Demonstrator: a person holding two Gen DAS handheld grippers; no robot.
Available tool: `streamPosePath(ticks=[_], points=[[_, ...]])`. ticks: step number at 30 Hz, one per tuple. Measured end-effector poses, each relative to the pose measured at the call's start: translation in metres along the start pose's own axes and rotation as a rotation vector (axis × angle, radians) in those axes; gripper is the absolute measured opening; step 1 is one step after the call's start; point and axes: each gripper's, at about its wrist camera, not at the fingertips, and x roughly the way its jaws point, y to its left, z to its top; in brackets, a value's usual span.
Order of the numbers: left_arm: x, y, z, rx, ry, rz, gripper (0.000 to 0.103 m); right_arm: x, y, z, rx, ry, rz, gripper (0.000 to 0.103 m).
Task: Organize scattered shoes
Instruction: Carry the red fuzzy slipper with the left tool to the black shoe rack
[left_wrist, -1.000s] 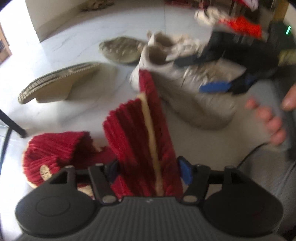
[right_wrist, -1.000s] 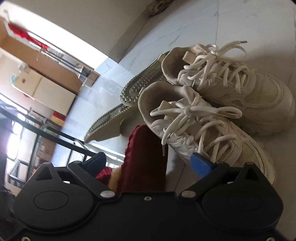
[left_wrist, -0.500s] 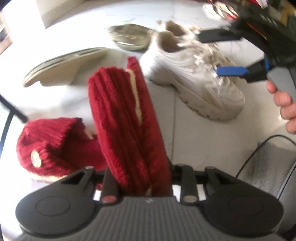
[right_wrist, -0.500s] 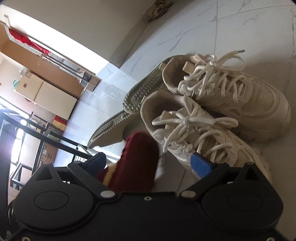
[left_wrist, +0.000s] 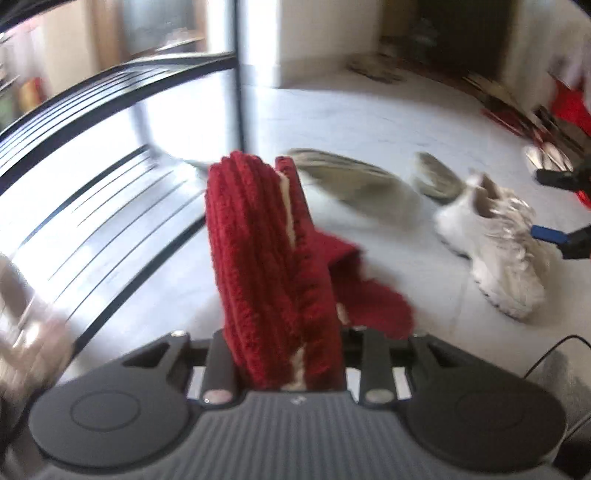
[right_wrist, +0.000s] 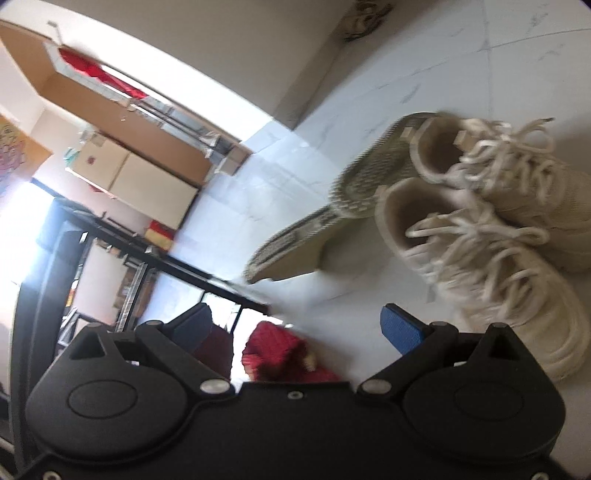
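Left claw: clamped on a red slipper, which stands up from the jaws clear of the floor. A second ago the jaws were still wide around it among the other shoes; they have since shut and the hand has swung toward the black rack. Judgement: pick-up complete, transfer to the rack under way.

Second red slipper: on the floor just behind the held one.

Right claw: jaws wide apart, nothing between them, hanging above the floor near the white sneakers.

View differences: the left camera shows the rack's bars and one sneaker; only the right camera shows both sneakers side by side and the studded soles of the tan pair beside them. Both views are motion-blurred.
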Motion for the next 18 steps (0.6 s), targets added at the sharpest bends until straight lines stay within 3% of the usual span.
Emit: streamPosePath(ticks=[3,7,12,16,18], points=[[-0.011,0.025,-0.037,-0.045,0.050,0.092,0.028,0.014,0.038,-0.012,-0.003,0.007,0.029,0.100],[-0.020,0.046,-0.080,-0.147,0.084,0.134,0.028,0.036,0.094,-0.044,-0.081,0.015,0.090,0.102],[-0.046,0.077,-0.137,-0.303,0.057,0.211,0.028,0.081,0.184,-0.123,-0.121,0.165,0.170,0.102],[-0.061,0.089,-0.157,-0.362,0.015,0.287,0.029,0.093,0.229,-0.162,-0.209,0.194,0.206,0.102],[-0.068,0.097,-0.167,-0.402,-0.007,0.318,0.029,0.103,0.249,-0.186,-0.320,0.207,0.220,0.102]])
